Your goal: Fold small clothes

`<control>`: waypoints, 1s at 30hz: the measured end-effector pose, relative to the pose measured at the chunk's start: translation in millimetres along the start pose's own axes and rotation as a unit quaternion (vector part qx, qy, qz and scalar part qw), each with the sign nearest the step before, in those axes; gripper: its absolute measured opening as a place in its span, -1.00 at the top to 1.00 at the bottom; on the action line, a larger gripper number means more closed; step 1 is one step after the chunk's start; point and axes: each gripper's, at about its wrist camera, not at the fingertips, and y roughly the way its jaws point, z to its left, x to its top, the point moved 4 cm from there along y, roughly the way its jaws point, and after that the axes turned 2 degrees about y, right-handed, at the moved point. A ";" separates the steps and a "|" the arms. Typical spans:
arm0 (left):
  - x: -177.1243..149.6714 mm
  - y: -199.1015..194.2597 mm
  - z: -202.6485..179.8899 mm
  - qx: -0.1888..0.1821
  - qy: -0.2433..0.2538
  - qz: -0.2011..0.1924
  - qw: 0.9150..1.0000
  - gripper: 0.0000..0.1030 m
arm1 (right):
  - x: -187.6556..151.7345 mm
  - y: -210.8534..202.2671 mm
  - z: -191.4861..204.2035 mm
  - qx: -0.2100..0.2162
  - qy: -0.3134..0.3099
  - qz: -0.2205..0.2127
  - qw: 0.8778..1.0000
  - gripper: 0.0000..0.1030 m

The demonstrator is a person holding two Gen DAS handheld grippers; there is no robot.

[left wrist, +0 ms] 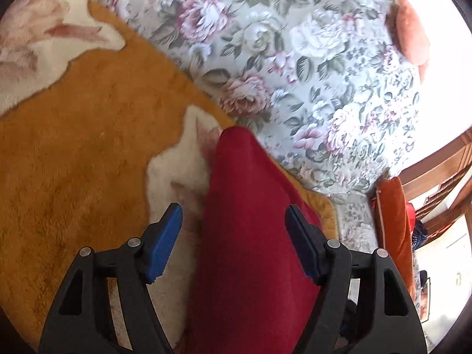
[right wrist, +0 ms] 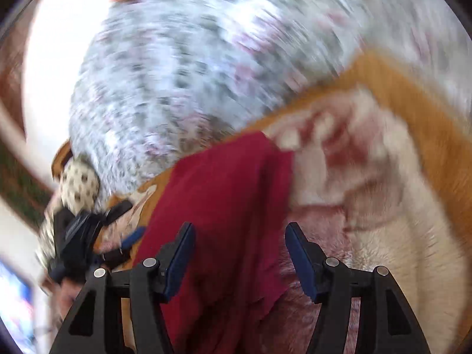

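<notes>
A dark red cloth (left wrist: 250, 236) lies on an orange and white plush blanket (left wrist: 82, 153). In the left wrist view it runs between the fingers of my left gripper (left wrist: 233, 221), which is open, its blue pads apart on either side of the cloth. In the right wrist view the same red cloth (right wrist: 224, 206) lies under and between the fingers of my right gripper (right wrist: 239, 242), which is also open. The right wrist view is blurred by motion. My left gripper (right wrist: 88, 230) shows at the left of that view, beside the cloth's far edge.
A floral bedspread (left wrist: 295, 44) covers the bed beyond the blanket (right wrist: 413, 118). An orange cushion (left wrist: 410, 35) lies far right. Orange fabric (left wrist: 392, 230) hangs at the bed's edge by wooden furniture (left wrist: 442, 177). A spotted sleeve (right wrist: 79, 183) shows by the left gripper.
</notes>
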 end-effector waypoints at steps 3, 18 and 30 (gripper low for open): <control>-4.1 5.3 -6.0 -0.014 0.010 0.021 1.000 -0.39 | 1.6 15.0 -13.9 0.055 0.063 0.020 0.996 -0.19; -21.2 34.6 -5.6 -0.036 0.001 0.086 0.996 -0.47 | -5.6 19.0 -8.2 0.125 -0.005 0.041 0.991 0.10; 15.5 -36.0 -27.7 -0.024 0.093 -0.028 0.995 0.36 | 1.5 6.2 50.4 0.105 -0.052 -0.004 0.993 0.38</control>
